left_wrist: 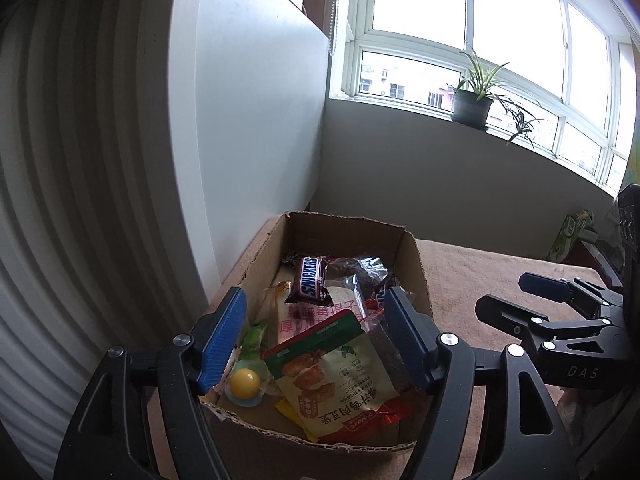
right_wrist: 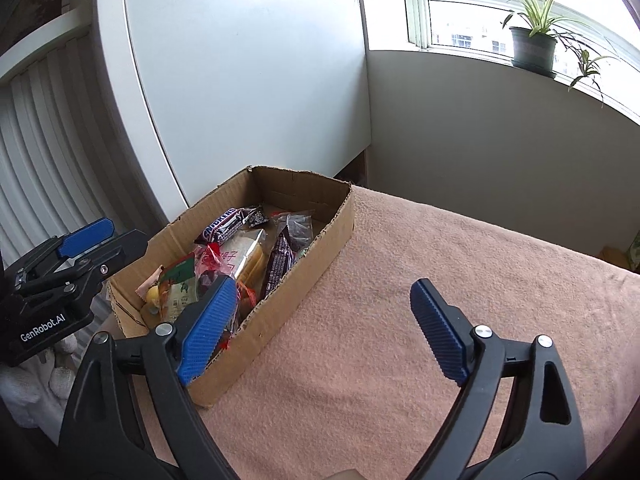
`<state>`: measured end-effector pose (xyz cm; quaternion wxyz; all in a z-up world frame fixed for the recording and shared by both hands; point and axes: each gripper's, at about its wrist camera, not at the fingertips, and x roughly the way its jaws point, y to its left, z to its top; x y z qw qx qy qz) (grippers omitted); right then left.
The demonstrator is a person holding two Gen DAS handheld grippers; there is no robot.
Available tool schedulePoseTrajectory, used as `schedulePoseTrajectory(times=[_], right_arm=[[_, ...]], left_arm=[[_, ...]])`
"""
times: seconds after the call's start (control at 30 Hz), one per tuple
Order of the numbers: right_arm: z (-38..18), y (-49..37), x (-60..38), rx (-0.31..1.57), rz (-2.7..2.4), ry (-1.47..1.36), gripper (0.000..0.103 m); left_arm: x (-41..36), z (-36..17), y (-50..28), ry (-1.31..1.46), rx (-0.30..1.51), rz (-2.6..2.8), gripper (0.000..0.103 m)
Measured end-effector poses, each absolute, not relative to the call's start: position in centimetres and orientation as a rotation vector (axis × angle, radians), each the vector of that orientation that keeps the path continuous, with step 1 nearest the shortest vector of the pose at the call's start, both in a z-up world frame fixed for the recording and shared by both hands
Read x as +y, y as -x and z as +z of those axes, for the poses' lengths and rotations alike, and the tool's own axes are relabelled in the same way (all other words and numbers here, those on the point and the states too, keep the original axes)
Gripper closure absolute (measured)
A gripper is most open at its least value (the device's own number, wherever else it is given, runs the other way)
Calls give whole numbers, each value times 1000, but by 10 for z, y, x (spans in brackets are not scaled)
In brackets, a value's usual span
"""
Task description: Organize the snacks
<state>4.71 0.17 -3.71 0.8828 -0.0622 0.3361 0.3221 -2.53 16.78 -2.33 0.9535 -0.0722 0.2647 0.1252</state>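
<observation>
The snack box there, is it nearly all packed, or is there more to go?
It looks nearly done. The cardboard box already holds the snacks, among them a chocolate bar and a green and white packet. Nothing is in hand: the left tool and the right tool both stand open and empty. No loose snack shows on the pink cloth, so little seems left.

"What sort of place was it?"

"A home, likely a bedroom. A peach terry-cloth cover (right_wrist: 420, 280) lay over a soft surface beside a white-framed bay window (left_wrist: 472, 40)."

"Anything else?"

"A spider plant in a dark green pot (left_wrist: 471, 107) stood on the sill, and white ribbed cabinet doors (left_wrist: 60, 180) lined one side."
</observation>
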Motion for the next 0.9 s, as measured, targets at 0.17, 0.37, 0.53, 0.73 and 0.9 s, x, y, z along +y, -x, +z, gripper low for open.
schedulePoseTrajectory(times=[0.17,0.37,0.53,0.73,0.9], right_arm=[[-30,-26,-24,652,631,118,12],[-22,-17,-47,602,596,59,3],[-24,-11,-50,588,575,69,3],[-31,-8,-42,605,587,102,3],[-30,-8,-43,599,585,84,3]], left_arm=[[148,-19,37,122,506,251,23],[127,-21,48,102,491,244,22],[117,-26,53,90,495,251,22],[112,-27,55,87,493,249,21],[117,-29,54,95,500,267,21]])
